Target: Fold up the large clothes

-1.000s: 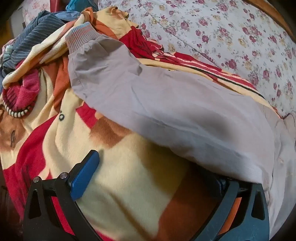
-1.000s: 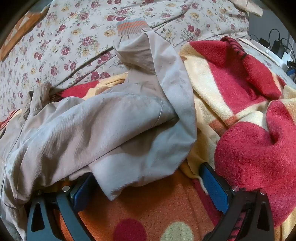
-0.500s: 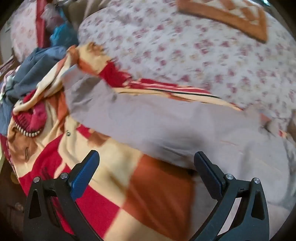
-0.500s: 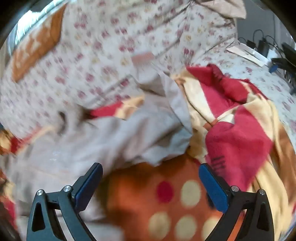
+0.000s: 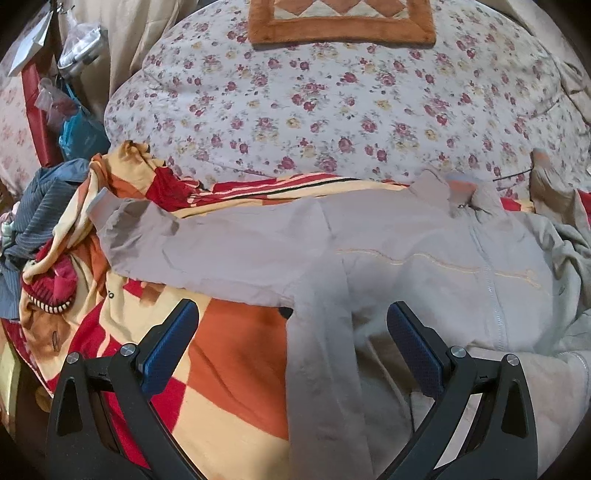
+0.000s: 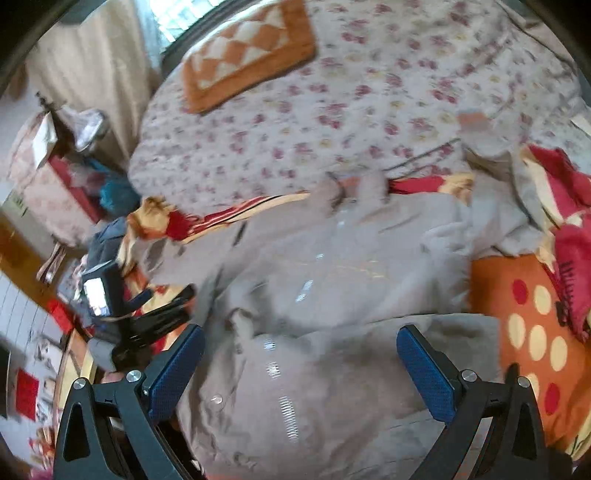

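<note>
A light grey zip-up jacket (image 5: 424, 258) lies front-up on a red, orange and cream blanket (image 5: 229, 369). Its one sleeve stretches left to a ribbed cuff (image 5: 101, 205); the collar (image 5: 458, 188) points to the far side. My left gripper (image 5: 291, 325) hovers open over the jacket's near left side, and a strip of grey cloth runs down between its fingers. The right wrist view is blurred. There my right gripper (image 6: 301, 343) is open above the jacket (image 6: 332, 266), near the zipper. The other sleeve's cuff (image 6: 472, 122) lies far right. The left gripper's body (image 6: 122, 314) shows at the left.
A floral quilt (image 5: 332, 103) covers the bed beyond the blanket, with an orange diamond-pattern pillow (image 5: 343, 22) at the far end. A pile of clothes with a blue striped garment (image 5: 44, 206) sits at the left edge. Bags (image 5: 77, 133) hang past it. Bunched red blanket (image 6: 569, 251) lies right.
Both grippers have drawn back and up from the sleeves. The sleeve that lay over each gripper's finger now lies on the blanket, and the whole jacket is in view.
</note>
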The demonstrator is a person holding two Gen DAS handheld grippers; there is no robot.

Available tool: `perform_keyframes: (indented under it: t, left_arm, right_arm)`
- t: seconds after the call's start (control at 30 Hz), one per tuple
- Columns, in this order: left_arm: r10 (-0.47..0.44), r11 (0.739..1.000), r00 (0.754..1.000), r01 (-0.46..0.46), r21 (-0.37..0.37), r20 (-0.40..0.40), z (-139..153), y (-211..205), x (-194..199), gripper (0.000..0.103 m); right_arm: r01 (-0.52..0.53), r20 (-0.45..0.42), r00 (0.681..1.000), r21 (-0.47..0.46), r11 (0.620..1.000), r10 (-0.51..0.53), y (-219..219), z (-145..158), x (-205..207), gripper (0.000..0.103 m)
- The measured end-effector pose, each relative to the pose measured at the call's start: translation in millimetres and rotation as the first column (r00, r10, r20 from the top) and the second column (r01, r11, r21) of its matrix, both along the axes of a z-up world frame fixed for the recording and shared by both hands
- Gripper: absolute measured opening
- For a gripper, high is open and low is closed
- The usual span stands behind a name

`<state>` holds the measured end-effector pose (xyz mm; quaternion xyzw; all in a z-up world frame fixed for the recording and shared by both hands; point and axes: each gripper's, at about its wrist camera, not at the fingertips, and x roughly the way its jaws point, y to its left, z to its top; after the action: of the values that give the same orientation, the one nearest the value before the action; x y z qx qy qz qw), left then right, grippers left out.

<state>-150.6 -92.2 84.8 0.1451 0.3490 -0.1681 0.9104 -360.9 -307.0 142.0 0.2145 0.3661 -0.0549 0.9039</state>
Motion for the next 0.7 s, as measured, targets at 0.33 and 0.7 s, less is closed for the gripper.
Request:
perform_keyframes:
  t: [0.33, 0.7]
  left_arm:
    - [0.011, 1.000, 1.000, -0.011, -0.025, -0.011, 2.3, 1.6, 2.9, 0.102]
    - [0.012, 0.999, 1.000, -0.013, -0.033, -0.028, -0.8, 0.9, 7.3, 0.102]
  right_arm:
    - [0.070, -0.034, 0.997, -0.154, 0.986, -0.076, 17.4, -6.9, 40.2, 0.103]
    - [0.046, -0.064, 0.996, -0.250, 0.967, -0.064, 25.1, -25.5, 66.6, 0.103]
